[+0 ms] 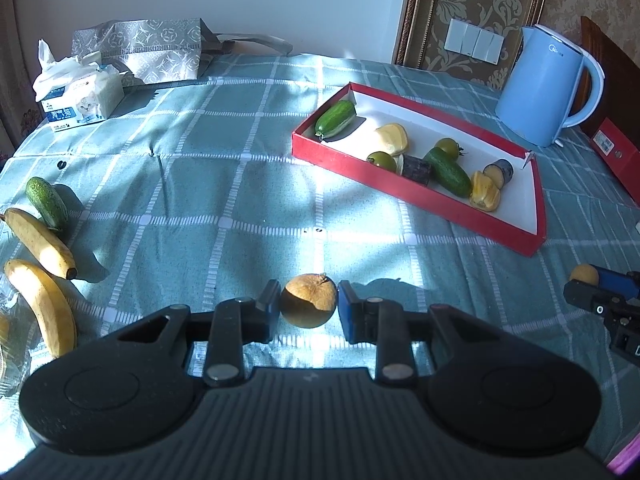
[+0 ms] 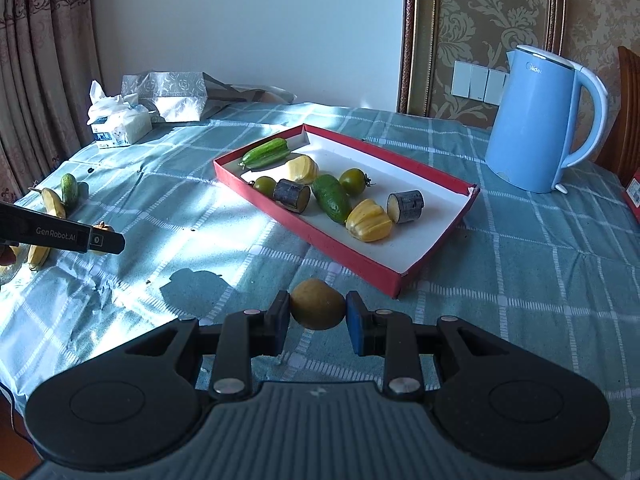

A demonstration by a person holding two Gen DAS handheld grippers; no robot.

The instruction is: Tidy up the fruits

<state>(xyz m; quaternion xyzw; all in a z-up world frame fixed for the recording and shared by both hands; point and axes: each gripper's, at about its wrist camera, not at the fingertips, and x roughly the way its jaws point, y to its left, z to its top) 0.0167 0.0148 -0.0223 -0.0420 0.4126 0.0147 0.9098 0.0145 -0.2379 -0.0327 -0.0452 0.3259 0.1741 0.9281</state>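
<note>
Left gripper (image 1: 308, 307): both pads pressed against a round brown fruit (image 1: 308, 301), low in the centre of the left wrist view, above the checked tablecloth (image 1: 224, 184).
Right gripper (image 2: 318, 312): fingers closed onto a second round yellow-brown fruit (image 2: 317, 309), bottom centre of its view, just short of the tray's near corner.
Tray (image 2: 348, 258): red-sided, white inside, at centre frame, holding two cucumbers, two green tomatoes, two dark-skinned cut pieces and two pale yellow lumpy pieces.
Left edge of the left wrist view: two bananas (image 1: 40, 242) and a small cucumber (image 1: 46, 202) lie on the cloth.
Upper right: a blue kettle (image 2: 538, 120) stands beyond the tray.
Upper left: a tissue pack (image 1: 78, 96) lies beside a patterned bag (image 1: 138, 50).
</note>
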